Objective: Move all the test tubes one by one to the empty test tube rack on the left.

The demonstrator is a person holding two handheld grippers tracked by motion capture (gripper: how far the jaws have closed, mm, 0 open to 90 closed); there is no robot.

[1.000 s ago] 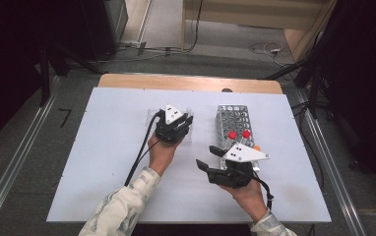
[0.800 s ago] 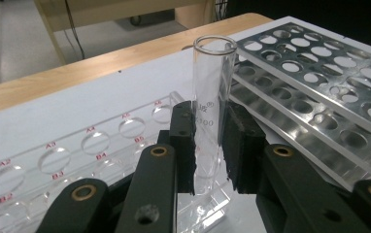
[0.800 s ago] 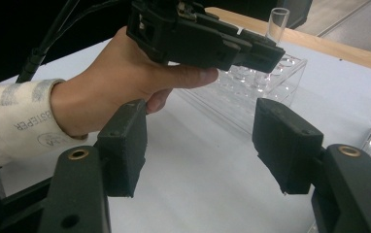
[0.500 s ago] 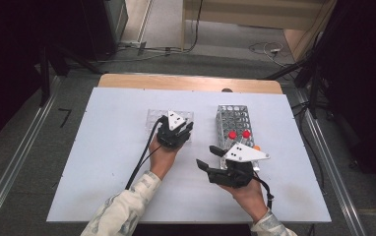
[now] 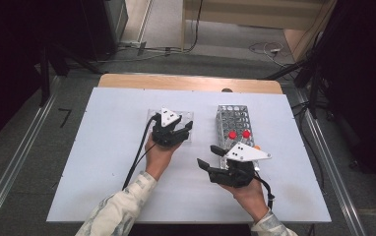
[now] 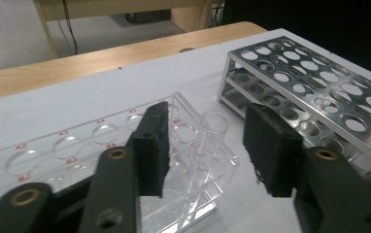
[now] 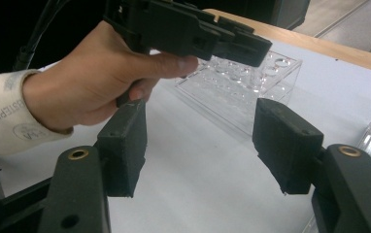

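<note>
White tabletop (image 5: 107, 162) on a wood-edged bench, dark room and cables behind. Your left gripper (image 5: 176, 132) sits at the clear acrylic rack (image 5: 188, 116), centre of the table; its jaws have just been opening and now stand spread. In the left gripper view the rack's corner (image 6: 193, 160) lies between the pads (image 6: 152, 145) with daylight on both sides, so nothing is pinched. The metal tube rack (image 5: 233, 123) stands at about 3 o'clock from the clear one, well apart, with two red-capped tubes (image 5: 238, 133) seated in its near half. Your right gripper (image 5: 213, 156) hovers at 6 o'clock of the metal rack, jaws spread and empty, pointing toward 10 o'clock across the table; the right gripper view looks at your left hand (image 7: 91, 82) with bare table between the pads. Looks like a release step: the clear rack reads as just set down or nudged into place. Next move, as I read it: back the left gripper straight off without catching the corner, then bring one gripper over to the red caps, coming in from above and square to the holes. Hard to make out: an orange bit beside the right gripper's plate (image 5: 257, 147) is mostly covered. The near edge of the clear rack hides under the left gripper from above, and I can't tell whether any of its wells hold a tube.
</note>
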